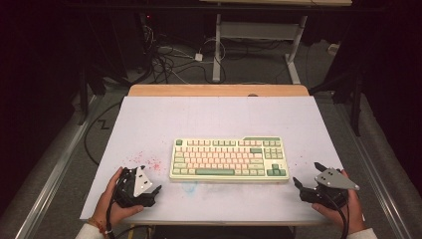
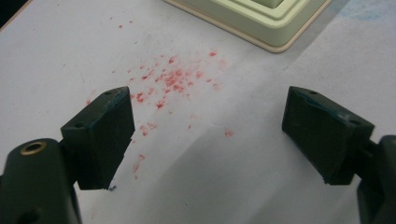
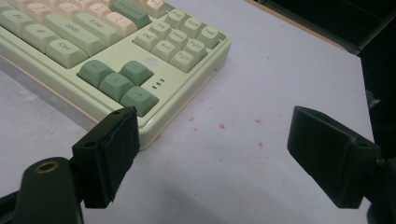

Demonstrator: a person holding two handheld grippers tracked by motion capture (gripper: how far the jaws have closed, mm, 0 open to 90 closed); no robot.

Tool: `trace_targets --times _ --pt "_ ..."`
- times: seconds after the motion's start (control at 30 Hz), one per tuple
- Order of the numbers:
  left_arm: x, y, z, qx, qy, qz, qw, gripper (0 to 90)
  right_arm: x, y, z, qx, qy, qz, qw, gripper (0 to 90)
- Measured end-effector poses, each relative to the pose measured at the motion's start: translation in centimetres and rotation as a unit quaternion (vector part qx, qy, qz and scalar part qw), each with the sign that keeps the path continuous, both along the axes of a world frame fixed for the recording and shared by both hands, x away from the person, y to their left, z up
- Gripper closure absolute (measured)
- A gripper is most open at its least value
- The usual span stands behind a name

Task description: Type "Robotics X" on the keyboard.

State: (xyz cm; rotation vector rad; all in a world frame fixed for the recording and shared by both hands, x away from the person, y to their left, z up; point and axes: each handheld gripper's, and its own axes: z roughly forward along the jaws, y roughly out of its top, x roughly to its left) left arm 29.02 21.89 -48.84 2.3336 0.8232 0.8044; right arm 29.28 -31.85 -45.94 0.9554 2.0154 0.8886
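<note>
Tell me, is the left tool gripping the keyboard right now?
No, the left tool is open over red-speckled table, with the keyboard lying beyond its jaws.

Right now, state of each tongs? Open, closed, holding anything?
Left tongs: open, holding nothing, over the red-speckled table near the keyboard corner.
Right tongs: open, holding nothing, beside the keyboard's arrow-key corner.

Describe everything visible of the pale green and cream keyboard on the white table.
The pale green and cream keyboard looks plastic, with cream keys, pale green modifier keys and darker green arrow keys. It lies flat, centred toward the near half of the white table, long side facing the person. Neither open gripper touches it; red specks lie beside its left corner.
</note>
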Motion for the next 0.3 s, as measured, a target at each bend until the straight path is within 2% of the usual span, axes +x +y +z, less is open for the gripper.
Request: trace_targets --times 0.3 --pt "0.34 -0.29 0.09 0.002 -0.001 -0.003 1.0 15.7 0.16 -0.08 -0.13 -0.002 0.002 -0.002 1.0 17.1"
